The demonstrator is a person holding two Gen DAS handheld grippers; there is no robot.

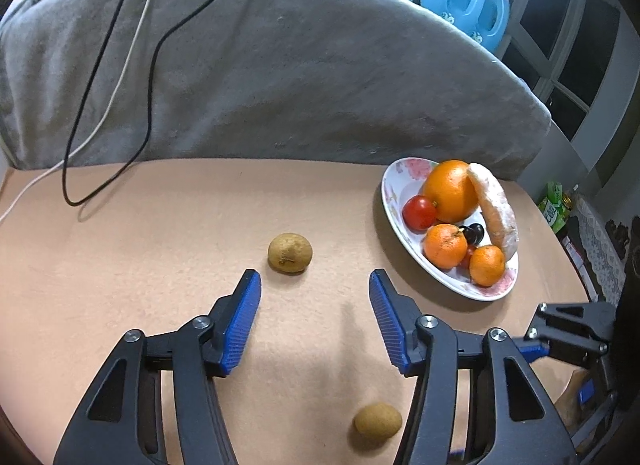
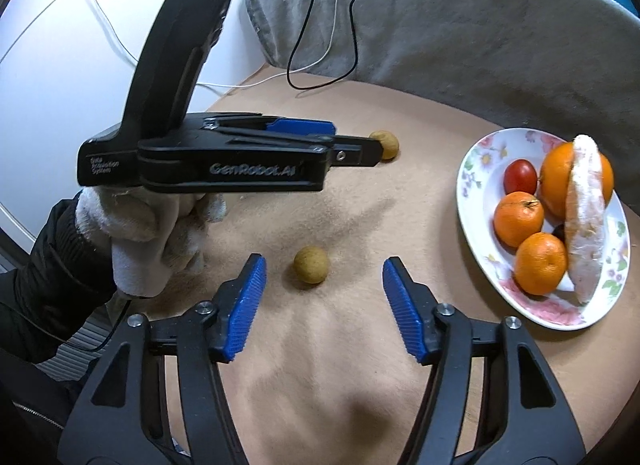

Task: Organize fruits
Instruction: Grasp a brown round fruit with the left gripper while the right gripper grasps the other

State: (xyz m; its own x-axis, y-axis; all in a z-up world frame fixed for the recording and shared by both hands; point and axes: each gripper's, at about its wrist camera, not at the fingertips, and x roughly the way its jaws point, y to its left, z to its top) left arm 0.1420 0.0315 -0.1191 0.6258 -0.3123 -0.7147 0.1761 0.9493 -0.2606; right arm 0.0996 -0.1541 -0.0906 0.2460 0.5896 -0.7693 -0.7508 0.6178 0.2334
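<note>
Brown fruits: two loose on desk, far one [image 1: 290, 253] frame centre, near one [image 2: 311, 265] lower centre | plate [image 1: 394, 201] right: oranges, tomato loaded | left claw [image 1: 314, 285] released, empty | right claw [image 2: 324, 269] released, empty | remaining: both brown fruits

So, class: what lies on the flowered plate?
On the plate: a large orange, two mandarins, a tomato and a peeled citrus segment. A dark item behind the segment is mostly hidden.

"GenRobot.AI", perhaps "Data Acquisition System", on hand-held gripper [image 2: 374, 151]
</note>
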